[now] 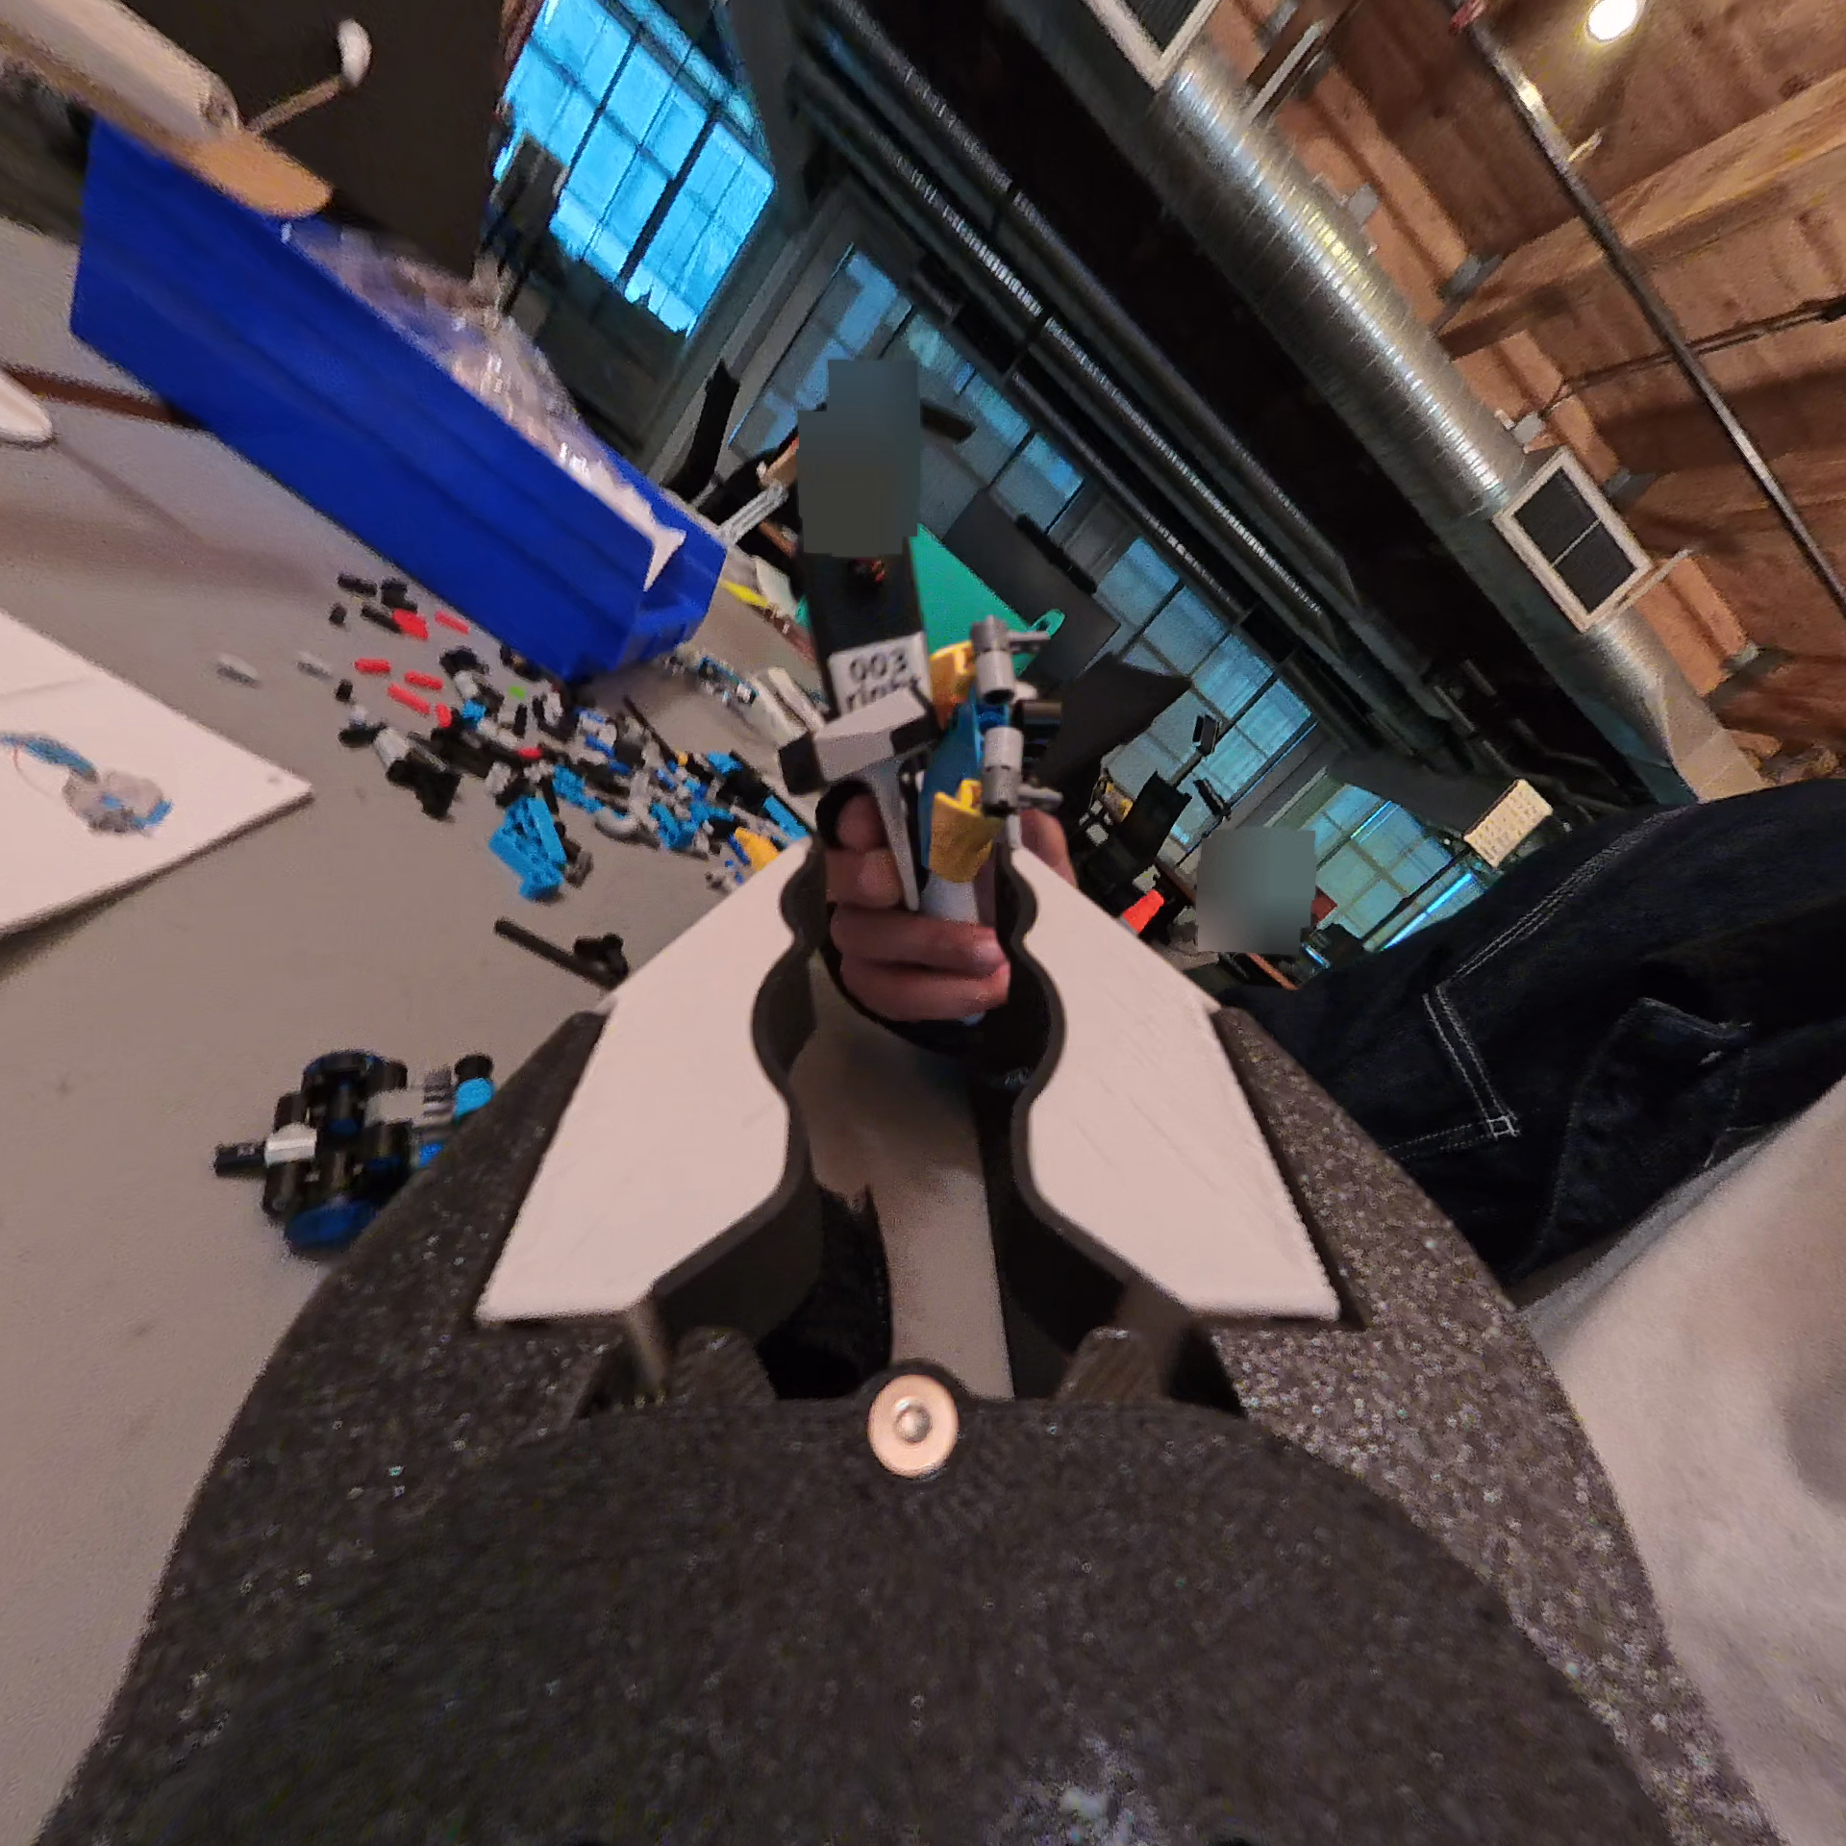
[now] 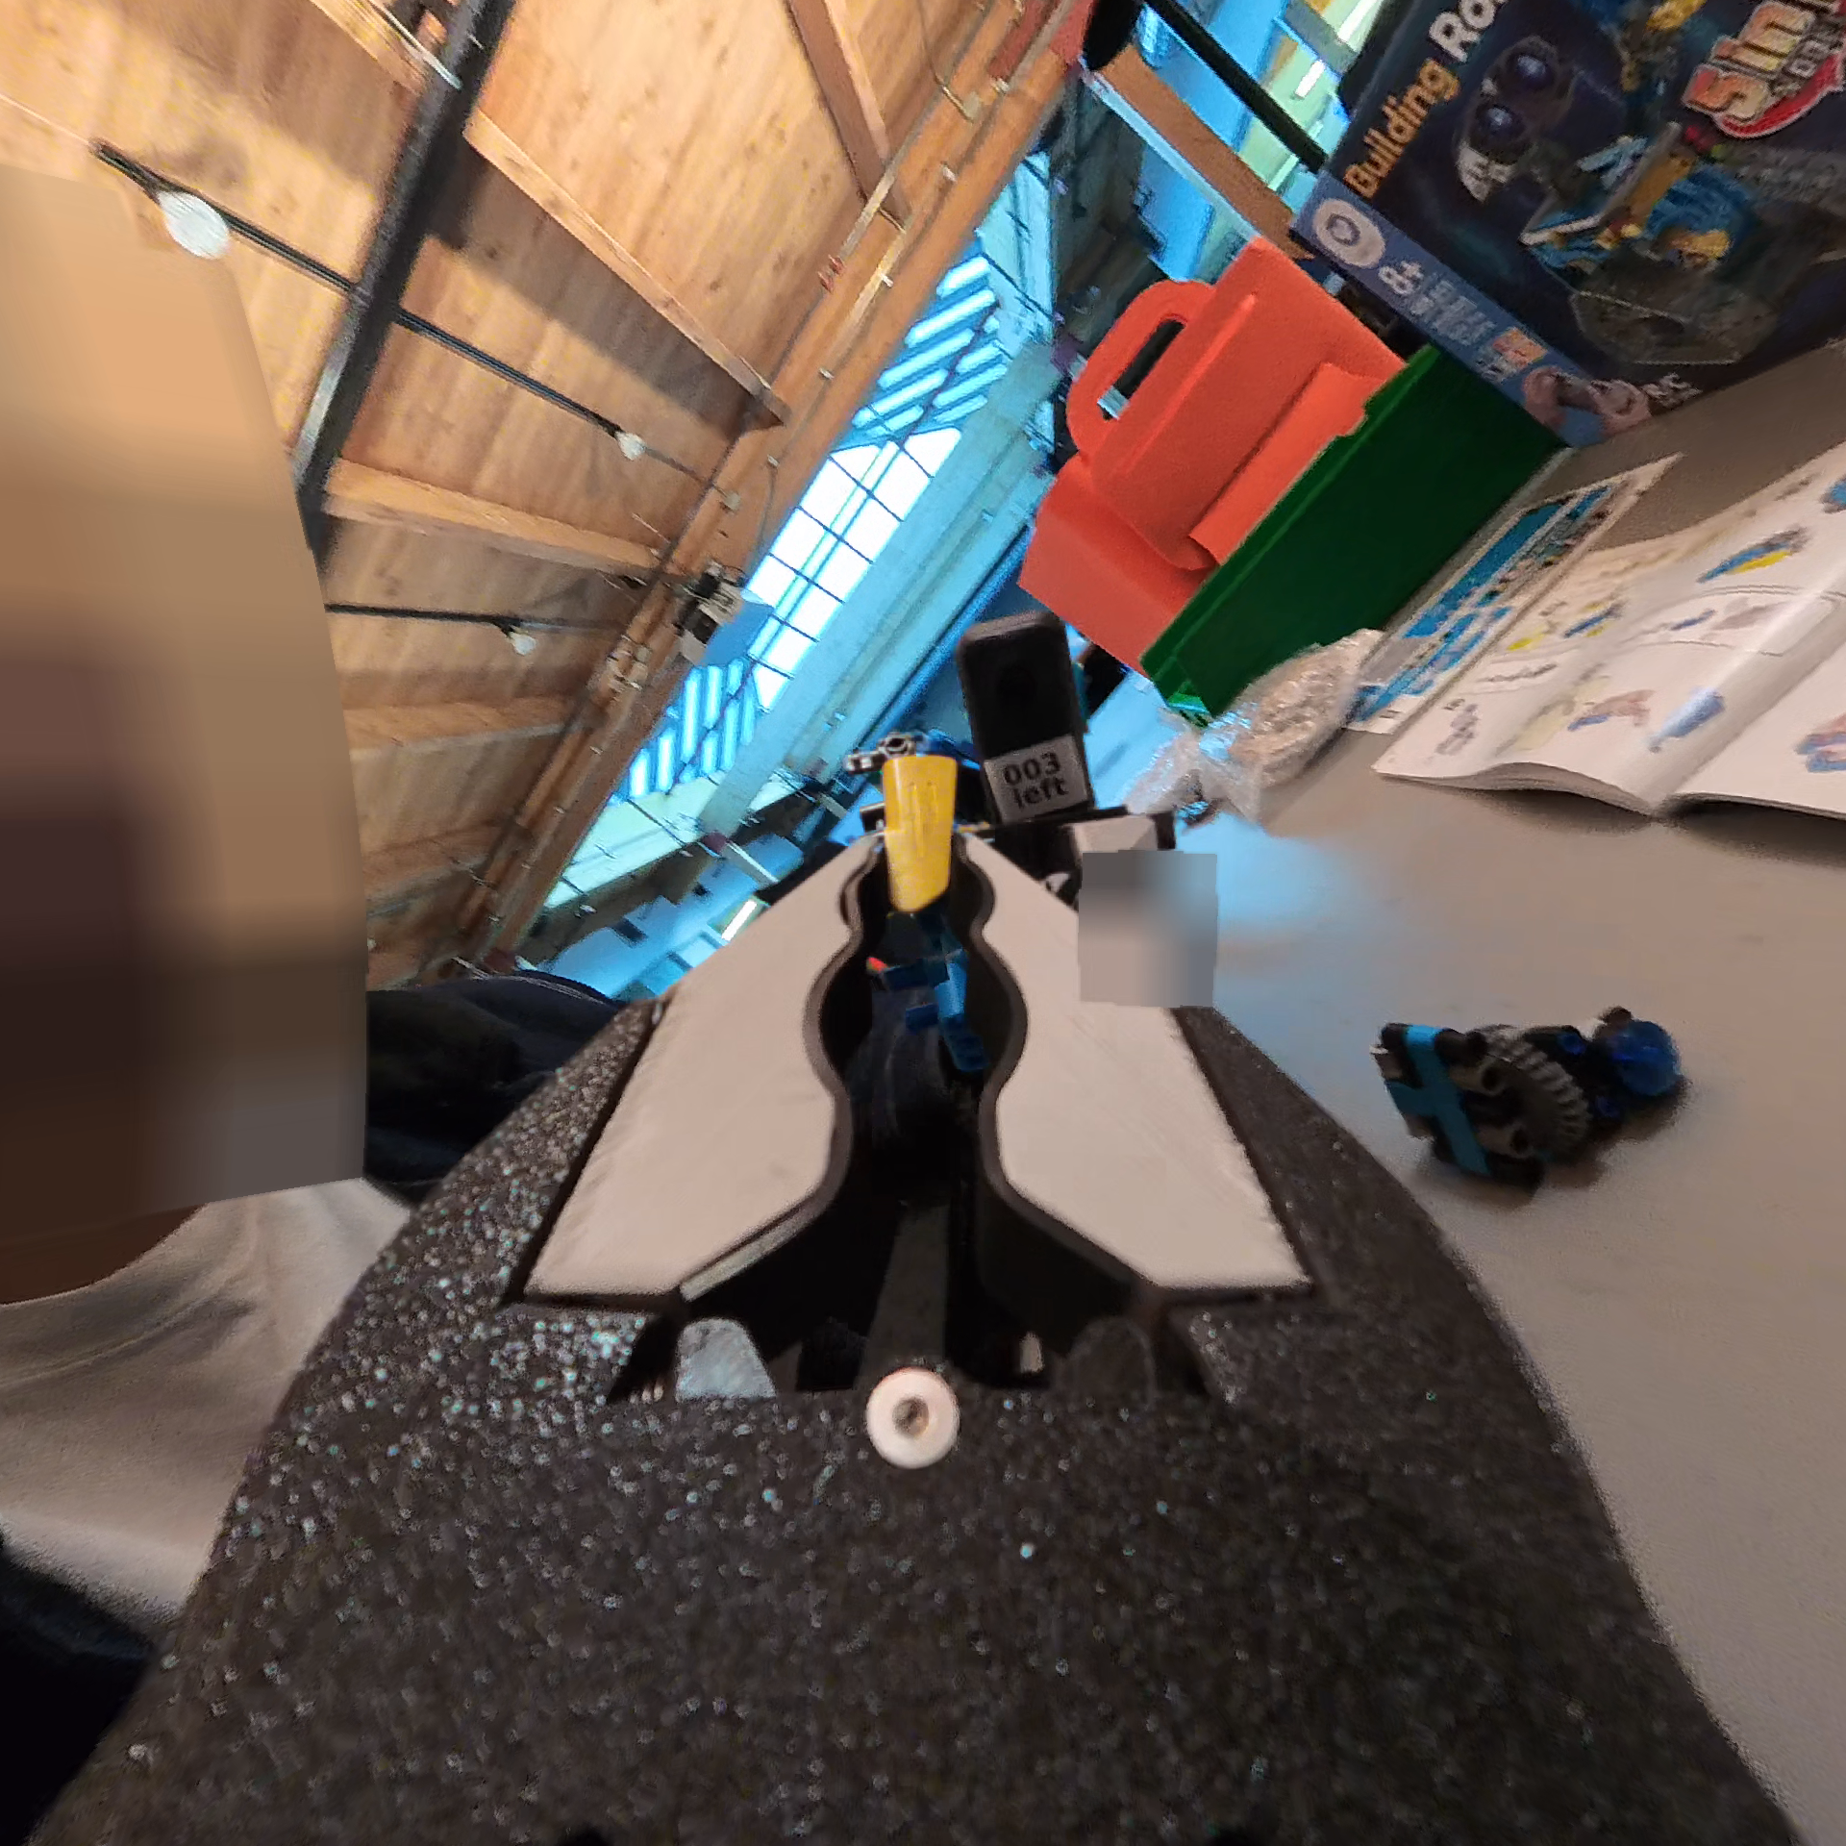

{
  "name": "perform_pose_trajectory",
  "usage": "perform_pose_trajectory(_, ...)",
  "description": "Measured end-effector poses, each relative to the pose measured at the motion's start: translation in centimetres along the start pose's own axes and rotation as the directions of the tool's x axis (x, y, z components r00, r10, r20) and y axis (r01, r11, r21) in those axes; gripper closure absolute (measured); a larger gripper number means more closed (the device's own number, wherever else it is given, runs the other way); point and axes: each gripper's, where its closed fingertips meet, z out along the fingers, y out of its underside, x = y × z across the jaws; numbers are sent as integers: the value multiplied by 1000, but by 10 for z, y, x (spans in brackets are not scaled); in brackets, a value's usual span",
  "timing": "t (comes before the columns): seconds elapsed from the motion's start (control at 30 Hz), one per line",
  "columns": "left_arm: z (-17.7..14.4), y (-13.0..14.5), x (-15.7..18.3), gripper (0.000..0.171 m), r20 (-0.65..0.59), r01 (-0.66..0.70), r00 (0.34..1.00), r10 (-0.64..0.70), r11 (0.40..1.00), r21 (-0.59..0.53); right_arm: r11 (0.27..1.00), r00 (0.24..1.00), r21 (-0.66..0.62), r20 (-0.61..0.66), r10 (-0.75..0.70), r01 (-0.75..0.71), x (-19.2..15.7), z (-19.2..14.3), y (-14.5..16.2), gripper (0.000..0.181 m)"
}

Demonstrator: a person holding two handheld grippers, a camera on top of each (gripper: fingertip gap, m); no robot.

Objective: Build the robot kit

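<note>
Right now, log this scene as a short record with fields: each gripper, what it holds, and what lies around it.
left gripper: fingers closed on the lower end of the brick assembly
right gripper: fingers closed on the same assembly
brick assembly: blue, yellow and grey, held up in the air between both grippers
table: grey
loose bricks: scattered beside the blue bin
wheeled sub-build: lying on the table
instruction booklet: open, near the green bin

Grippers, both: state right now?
Left gripper: shut on blue, yellow and grey brick assembly.
Right gripper: shut on the same assembly.
</note>
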Motion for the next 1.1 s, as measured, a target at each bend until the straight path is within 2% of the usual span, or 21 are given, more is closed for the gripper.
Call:
perform_pose_trajectory(0.07, 0, -4, 10, 138, -27, -58, 998, 58, 998, 23, 999, 1000, 36, 22, 14, -15, -2, 0, -4, 170)
perform_pose_trajectory(0.17, 1, -8, 20, 138, -41, -124, 991, 127, 991, 56, 999, 999, 24, 29, -25, 25, -7, 3, -1, 170)
perform_pose_trajectory(0.27, -1, -13, 25, 140, -64, -122, 990, 127, 989, 84, 995, 995, -7, -7, -99, 99, -6, 9, 5, 170)
perform_pose_trajectory(0.3, -2, -13, 25, 147, -60, -130, 989, 135, 988, 85, 993, 993, -12, -7, -115, 115, -7, 10, 6, 170)
perform_pose_trajectory(0.43, -4, -10, 31, 149, -90, -157, 983, 161, 986, 57, 984, 986, -63, 0, -169, 169, -12, 11, 12, 170)
perform_pose_trajectory(0.47, -4, -7, 34, 149, -111, -160, 980, 162, 987, 31, 977, 980, -84, 15, -197, 197, -16, 10, 13, 162)
perform_pose_trajectory(0.5, -3, -3, 37, 149, -125, -174, 977, 173, 985, -3, 967, 972, -96, 30, -234, 235, -21, 9, 13, 147)
perform_pose_trajectory(0.57, -3, 8, 38, 149, -113, -263, 961, 253, 962, -80, 931, 940, -133, 39, -339, 341, -27, 10, 17, 142)
perform_pose_trajectory(0.7, -2, 21, 38, 149, -91, -411, 912, 401, 897, -164, 771, 846, -408, 5, -534, 489, -3, 14, 60, 140)
perform_pose_trajectory(0.77, -1, 26, 39, 149, -98, -443, 896, 432, 876, -189, 743, 820, -414, 12, -572, 525, -5, 15, 63, 158)
perform_pose_trajectory(1.1, 3, 24, 28, 149, 15, -535, 837, 547, 823, -191, 657, 716, -445, -51, -697, 608, 4, 10, 55, 163)
